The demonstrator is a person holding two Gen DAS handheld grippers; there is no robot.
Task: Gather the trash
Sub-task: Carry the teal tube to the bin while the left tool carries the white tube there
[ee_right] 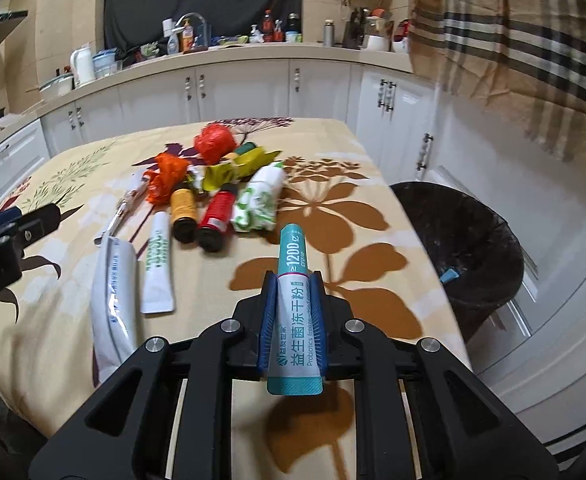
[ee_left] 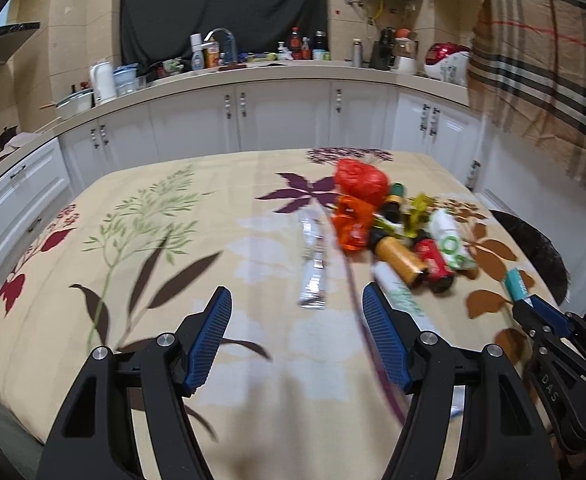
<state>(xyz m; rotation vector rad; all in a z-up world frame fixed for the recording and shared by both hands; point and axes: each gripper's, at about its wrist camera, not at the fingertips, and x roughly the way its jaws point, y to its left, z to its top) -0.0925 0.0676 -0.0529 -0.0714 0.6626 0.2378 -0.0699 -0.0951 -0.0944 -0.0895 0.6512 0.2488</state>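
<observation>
Right wrist view: I'm seeing the right gripper point(ee_right: 292, 280) pinching the teal sachet point(ee_right: 293, 276) above the table point(ee_right: 413, 280), short of the bin point(ee_right: 489, 280); thin grip risking slipping. Left gripper point(ee_left: 297, 300) is hanging open, empty.

The table point(ee_right: 373, 216) carries a heap of trash toward its far right part: a balled bag point(ee_right: 213, 142) lies farthest back, two bottles point(ee_right: 184, 210) point(ee_right: 217, 216) lie side by side in front of it, and a rolled packet point(ee_right: 259, 200) lies just right of them. A tube point(ee_right: 157, 268) and a flat pouch point(ee_right: 113, 300) lie nearer the front edge, left of the bottles. A sachet point(ee_right: 293, 304) sits between the right gripper's point(ee_right: 293, 292) pads above the table's right side. A bin point(ee_right: 465, 248) stands off the right edge, a scrap point(ee_right: 449, 275) in it. A counter point(ee_left: 253, 76) runs behind the far edge.
</observation>
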